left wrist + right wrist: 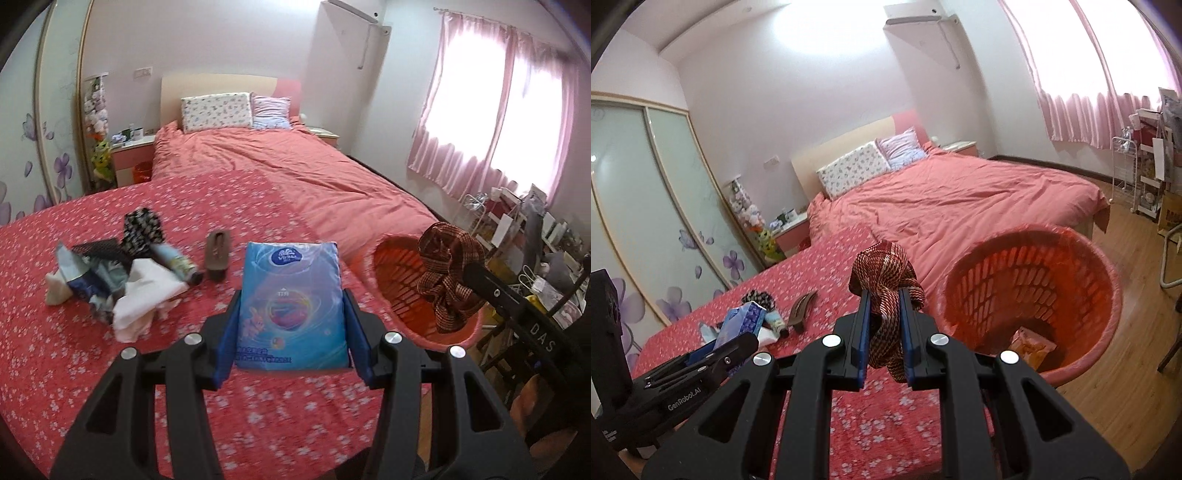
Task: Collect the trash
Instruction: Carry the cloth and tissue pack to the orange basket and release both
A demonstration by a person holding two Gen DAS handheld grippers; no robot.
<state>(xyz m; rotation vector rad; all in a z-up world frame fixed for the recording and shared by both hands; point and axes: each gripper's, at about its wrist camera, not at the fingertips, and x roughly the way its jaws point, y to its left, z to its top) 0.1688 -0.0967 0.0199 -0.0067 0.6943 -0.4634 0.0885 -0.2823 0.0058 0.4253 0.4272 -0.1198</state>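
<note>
Above the bed [74, 350], left fingers [354, 321] clamp a tissue pack [291, 295].

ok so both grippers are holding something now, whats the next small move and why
Probably carry the right gripper a little further right until it is over the orange basket, then open it. It is shut on the brown woven cloth, which hangs just left of the basket's rim. The left gripper, holding the blue tissue pack, can follow.
</note>
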